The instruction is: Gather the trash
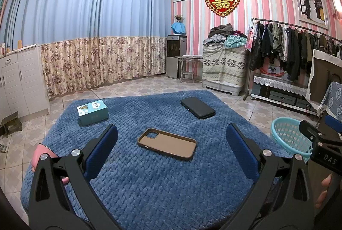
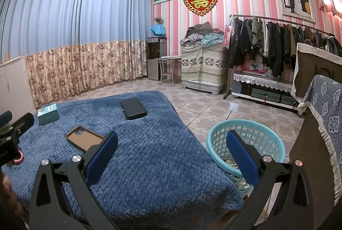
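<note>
A round turquoise plastic basket (image 2: pixel 245 144) with lattice walls stands on the tiled floor (image 2: pixel 213 108) just beside the right edge of a table draped in a thick blue cloth (image 2: pixel 154 155) with a woven, basket-weave pile; pale scraps lie at its bottom. On the cloth lie three flat things, well apart: a brown phone case (image 1: pixel 166 143) with rounded corners and a camera cut-out, hollow side up, nearest the grippers; a black rectangular wallet-like case (image 1: pixel 197 107) with a matte surface farther back; and a small teal cardboard box (image 1: pixel 92 112) with a printed lid to the left. The left gripper (image 1: pixel 171 150) hangs over the cloth with its blue padded fingers (image 1: pixel 102 150) spread wide, empty, the phone case lying between them in view. The right gripper (image 2: pixel 171 155) is likewise spread and empty, one finger over the cloth, the other in front of the basket.
</note>
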The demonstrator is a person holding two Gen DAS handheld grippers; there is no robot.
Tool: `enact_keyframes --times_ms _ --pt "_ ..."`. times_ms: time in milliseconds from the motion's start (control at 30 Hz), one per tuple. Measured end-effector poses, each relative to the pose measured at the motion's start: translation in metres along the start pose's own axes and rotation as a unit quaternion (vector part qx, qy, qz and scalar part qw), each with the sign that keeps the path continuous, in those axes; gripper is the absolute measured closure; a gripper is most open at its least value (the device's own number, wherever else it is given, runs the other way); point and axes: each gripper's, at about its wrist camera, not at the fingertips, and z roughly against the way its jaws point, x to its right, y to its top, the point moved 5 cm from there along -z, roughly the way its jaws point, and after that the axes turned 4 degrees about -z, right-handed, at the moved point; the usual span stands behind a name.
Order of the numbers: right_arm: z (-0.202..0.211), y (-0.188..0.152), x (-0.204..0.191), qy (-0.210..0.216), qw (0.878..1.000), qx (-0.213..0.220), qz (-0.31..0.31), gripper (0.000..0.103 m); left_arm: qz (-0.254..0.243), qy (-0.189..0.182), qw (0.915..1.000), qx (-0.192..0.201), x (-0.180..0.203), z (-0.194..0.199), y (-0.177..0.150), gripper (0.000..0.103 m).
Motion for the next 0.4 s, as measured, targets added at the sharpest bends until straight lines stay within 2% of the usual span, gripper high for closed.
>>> enact_keyframes --times_ms 400 --pt "-0.0022 -0.0006 -0.0033 0.002 1.000 -0.001 0.004 0.004 0.000 0.000 1.0000 -0.001 0.0010 0.0004 -0.0003 0.005"
